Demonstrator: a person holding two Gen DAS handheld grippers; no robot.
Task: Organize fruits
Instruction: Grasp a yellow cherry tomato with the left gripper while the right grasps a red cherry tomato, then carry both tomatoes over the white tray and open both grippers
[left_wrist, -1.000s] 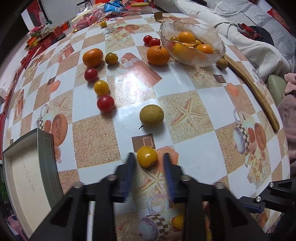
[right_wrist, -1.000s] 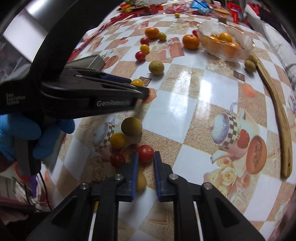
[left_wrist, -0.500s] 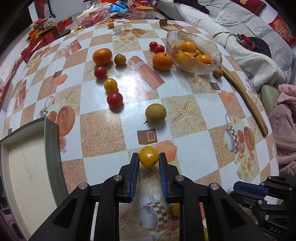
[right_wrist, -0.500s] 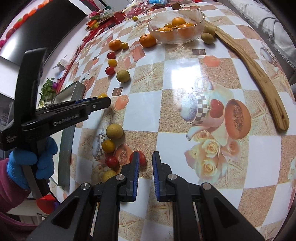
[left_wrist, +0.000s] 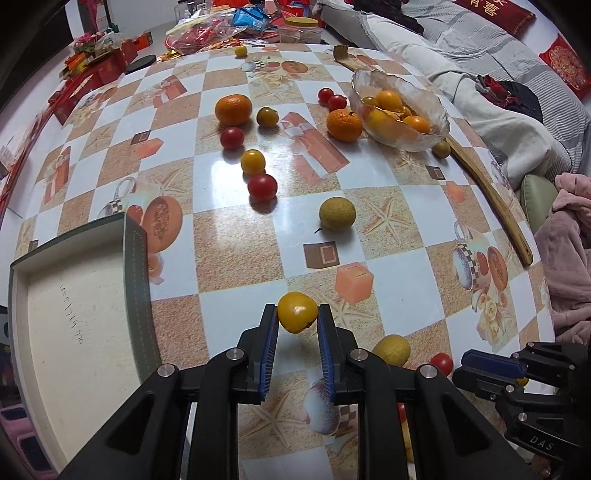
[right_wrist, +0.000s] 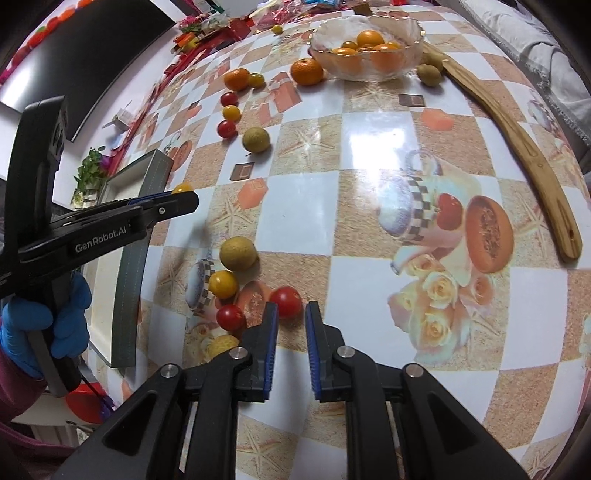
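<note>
My left gripper (left_wrist: 297, 319) is shut on a yellow tomato (left_wrist: 297, 315) and holds it just above the table; in the right wrist view the left gripper (right_wrist: 184, 201) hangs beside the box. My right gripper (right_wrist: 289, 321) hovers low over the near edge, its jaws opening a narrow gap with nothing between them. A red tomato (right_wrist: 285, 302) lies just ahead of its left finger, beside another red tomato (right_wrist: 231, 316), a yellow tomato (right_wrist: 222, 283) and a green-yellow fruit (right_wrist: 237, 253). A glass bowl (left_wrist: 417, 142) of oranges stands at the back right.
A grey open box (left_wrist: 136, 277) sits at the left table edge. Loose oranges (left_wrist: 233, 109), tomatoes (left_wrist: 262, 187) and a green fruit (left_wrist: 337, 214) are scattered mid-table. A long wooden stick (left_wrist: 487, 195) lies along the right side. Packets clutter the far edge; a sofa is behind.
The left jaws closed on the yellow tomato and lifted it off the table. The right gripper rolled and shifted right; the red tomato once at its tips now sits left of the gap.
</note>
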